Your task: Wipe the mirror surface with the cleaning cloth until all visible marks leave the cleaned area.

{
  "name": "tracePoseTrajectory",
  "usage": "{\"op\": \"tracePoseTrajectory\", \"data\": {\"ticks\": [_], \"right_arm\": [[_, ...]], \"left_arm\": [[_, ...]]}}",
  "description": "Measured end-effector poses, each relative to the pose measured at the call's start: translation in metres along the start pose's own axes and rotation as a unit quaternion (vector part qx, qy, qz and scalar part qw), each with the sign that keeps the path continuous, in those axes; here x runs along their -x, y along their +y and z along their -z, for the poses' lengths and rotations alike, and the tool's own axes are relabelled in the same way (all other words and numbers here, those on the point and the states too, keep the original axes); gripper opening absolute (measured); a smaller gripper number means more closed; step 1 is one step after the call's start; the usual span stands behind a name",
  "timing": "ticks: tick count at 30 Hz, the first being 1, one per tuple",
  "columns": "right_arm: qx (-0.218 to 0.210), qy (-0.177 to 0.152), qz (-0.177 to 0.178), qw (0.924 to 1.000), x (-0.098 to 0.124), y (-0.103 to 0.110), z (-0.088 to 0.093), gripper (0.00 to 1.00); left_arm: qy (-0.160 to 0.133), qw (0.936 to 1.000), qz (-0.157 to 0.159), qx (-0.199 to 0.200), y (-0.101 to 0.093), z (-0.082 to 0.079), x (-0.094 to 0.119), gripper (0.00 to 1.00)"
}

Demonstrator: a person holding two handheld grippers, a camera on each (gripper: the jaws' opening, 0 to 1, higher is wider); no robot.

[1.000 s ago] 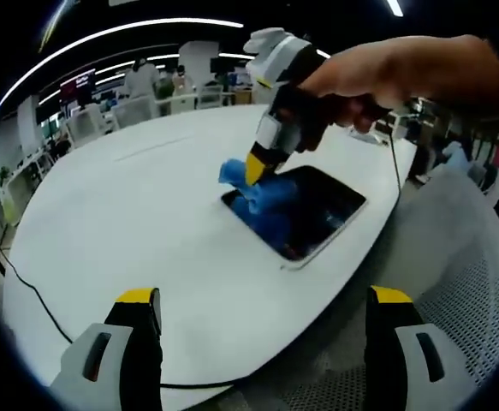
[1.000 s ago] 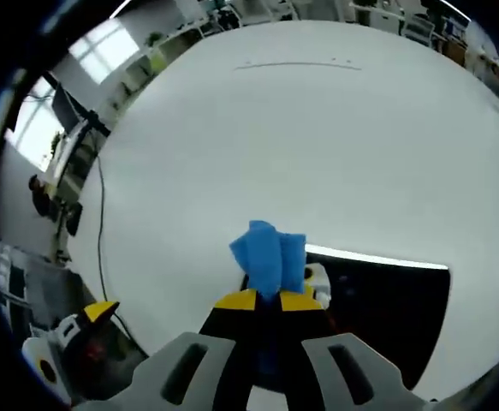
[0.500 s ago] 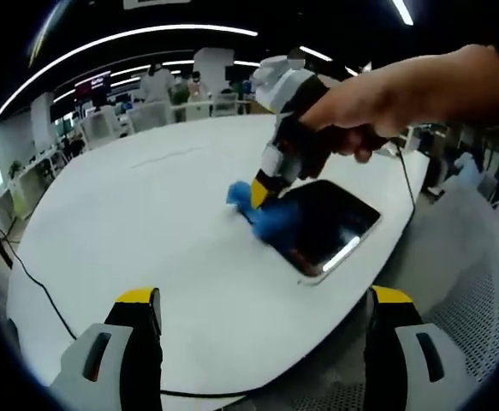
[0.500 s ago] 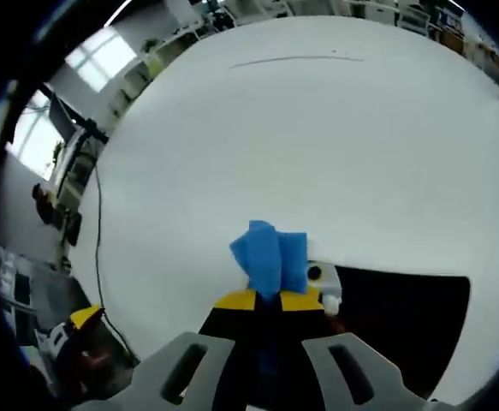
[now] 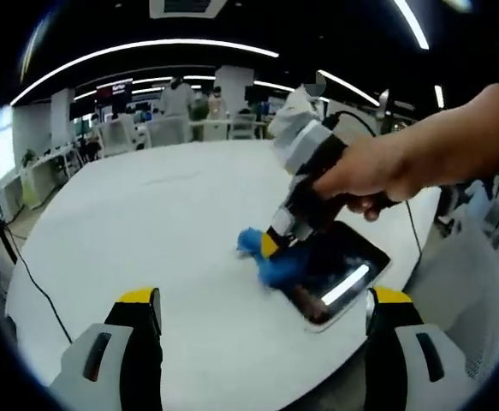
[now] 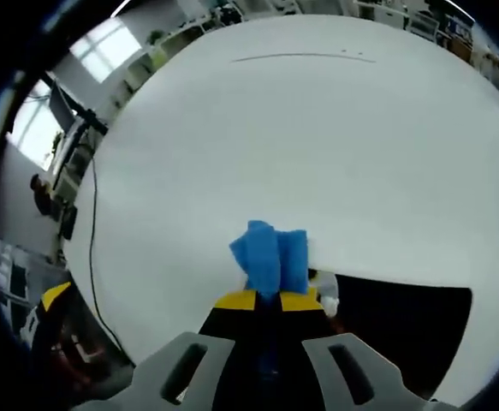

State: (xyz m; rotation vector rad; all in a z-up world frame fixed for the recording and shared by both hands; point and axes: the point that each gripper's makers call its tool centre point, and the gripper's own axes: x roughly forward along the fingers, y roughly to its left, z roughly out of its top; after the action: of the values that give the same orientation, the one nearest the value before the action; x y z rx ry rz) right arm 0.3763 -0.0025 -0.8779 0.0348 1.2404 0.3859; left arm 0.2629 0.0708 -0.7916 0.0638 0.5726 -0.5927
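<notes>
A dark mirror (image 5: 335, 274) in a pale frame lies flat near the edge of the white table (image 5: 146, 231). A blue cleaning cloth (image 5: 275, 261) rests on its near corner, pinched by my right gripper (image 5: 270, 246), which a hand holds from the right. In the right gripper view the cloth (image 6: 269, 257) sticks up from the shut yellow-tipped right gripper (image 6: 267, 300), with the mirror (image 6: 403, 330) dark to the right. My left gripper (image 5: 258, 300) hangs open over the table, well short of the mirror, nothing between its jaws.
A black cable (image 5: 31, 274) runs along the table's left edge. Office desks, chairs and people stand in the background (image 5: 172, 103). A mesh chair (image 5: 463, 291) sits beside the table at the right. The broad white tabletop (image 6: 300, 145) stretches beyond the cloth.
The right gripper and cloth have slid toward the mirror's near-left corner. The left gripper's camera has shifted, so the mirror now sits lower and farther right in its view.
</notes>
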Motion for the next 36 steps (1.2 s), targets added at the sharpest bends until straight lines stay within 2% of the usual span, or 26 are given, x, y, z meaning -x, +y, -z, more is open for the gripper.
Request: {"op": "tracePoseTrajectory", "data": {"ticks": [2, 4, 6, 7, 10, 11, 15, 16, 17, 19, 20, 21, 22, 25, 29, 33, 36], "right_arm": [[-0.003, -0.001, 0.000, 1.0000, -0.002, -0.001, -0.001, 0.01], [-0.003, 0.000, 0.000, 1.0000, -0.004, -0.001, -0.002, 0.01], [-0.003, 0.001, -0.001, 1.0000, -0.005, -0.001, -0.003, 0.01], [-0.003, 0.000, -0.001, 1.0000, -0.006, -0.002, -0.003, 0.01], [-0.002, -0.001, -0.002, 1.0000, -0.007, -0.002, -0.004, 0.01], [0.001, -0.002, -0.001, 1.0000, -0.007, -0.002, -0.005, 0.01], [0.001, 0.003, 0.008, 1.0000, -0.009, -0.006, -0.007, 0.01], [0.004, 0.000, 0.010, 0.9999, 0.022, 0.003, 0.024, 0.01], [0.005, 0.002, 0.011, 0.9999, 0.039, 0.007, 0.041, 0.01], [0.003, 0.003, 0.014, 0.9999, 0.047, 0.006, 0.044, 0.01], [0.002, 0.002, 0.014, 0.9999, 0.044, 0.003, 0.031, 0.01], [0.002, 0.002, 0.014, 0.9999, 0.044, 0.002, 0.029, 0.01], [0.004, 0.003, 0.016, 0.9999, 0.044, -0.001, 0.036, 0.01], [0.001, 0.002, 0.016, 0.9999, 0.047, -0.006, 0.037, 0.01], [0.000, 0.002, 0.019, 0.9998, 0.071, -0.007, 0.047, 0.01], [-0.004, 0.002, 0.019, 0.9998, 0.079, -0.011, 0.049, 0.01], [-0.005, 0.005, 0.022, 0.9997, 0.077, -0.017, 0.045, 0.01]], "left_arm": [[-0.001, 1.0000, 0.007, -0.001, -0.006, 0.003, 0.000, 1.00], [0.001, 0.9995, 0.013, -0.029, -0.009, 0.007, 0.000, 1.00], [0.015, 0.9978, 0.002, -0.064, -0.005, 0.018, 0.000, 1.00], [0.025, 0.9976, 0.001, -0.065, -0.005, 0.023, -0.001, 1.00], [0.024, 0.9974, 0.011, -0.067, -0.008, 0.024, -0.001, 1.00], [0.032, 0.9966, 0.008, -0.075, -0.007, 0.028, 0.000, 1.00], [0.037, 0.9966, 0.003, -0.074, -0.007, 0.031, 0.002, 1.00], [0.040, 0.9965, 0.003, -0.074, -0.006, 0.032, 0.003, 1.00], [0.040, 0.9967, 0.002, -0.071, -0.006, 0.032, 0.003, 1.00], [0.037, 0.9968, 0.000, -0.071, -0.005, 0.032, 0.004, 1.00], [0.038, 0.9966, 0.001, -0.073, -0.006, 0.032, 0.004, 1.00], [0.039, 0.9966, 0.002, -0.073, -0.006, 0.033, 0.003, 1.00], [0.038, 0.9965, 0.003, -0.074, -0.006, 0.032, 0.003, 1.00], [0.037, 0.9965, 0.002, -0.075, -0.005, 0.032, 0.003, 1.00], [0.036, 0.9962, 0.001, -0.080, -0.004, 0.032, 0.002, 1.00], [0.036, 0.9964, 0.005, -0.076, -0.002, 0.032, 0.001, 1.00], [0.040, 0.9957, 0.007, -0.083, -0.003, 0.032, 0.000, 1.00]]}}
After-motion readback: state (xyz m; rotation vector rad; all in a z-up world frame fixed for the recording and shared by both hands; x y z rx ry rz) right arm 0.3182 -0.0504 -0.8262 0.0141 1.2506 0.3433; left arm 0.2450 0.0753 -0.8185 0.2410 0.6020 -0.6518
